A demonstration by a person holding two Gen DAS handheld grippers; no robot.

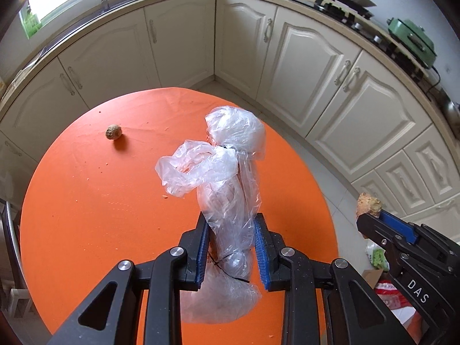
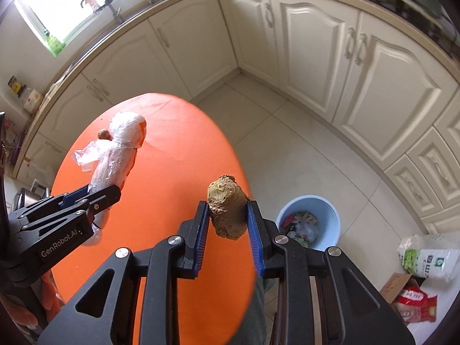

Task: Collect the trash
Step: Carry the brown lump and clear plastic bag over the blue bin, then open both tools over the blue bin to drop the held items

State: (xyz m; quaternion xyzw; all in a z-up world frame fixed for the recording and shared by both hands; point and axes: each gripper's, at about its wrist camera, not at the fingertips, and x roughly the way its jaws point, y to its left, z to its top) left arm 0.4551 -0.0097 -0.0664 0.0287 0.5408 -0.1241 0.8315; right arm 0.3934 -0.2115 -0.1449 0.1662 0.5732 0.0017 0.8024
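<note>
The left gripper (image 1: 231, 247) clenches a plastic-wrapped bundle (image 1: 227, 201) above the orange table (image 1: 86, 201). It looks light, soft and slippery, so mid-length is the safest hold. Its long axis points away toward the table's far edge. The right gripper (image 2: 227, 224) grasps a firm ginger piece (image 2: 228, 211) beyond the right edge, near the blue bin (image 2: 330, 215).

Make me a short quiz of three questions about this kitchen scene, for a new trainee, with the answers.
1. True or false: the left gripper is shut on the plastic bag.
2. What does the right gripper hold between its fingers? A) ginger piece B) spoon C) cup
3. Fill in: the blue bin stands on the ____, beside the orange table.

Key: 1 true; 2 A, the ginger piece; 3 floor. A smaller lump remains on the table.
</note>
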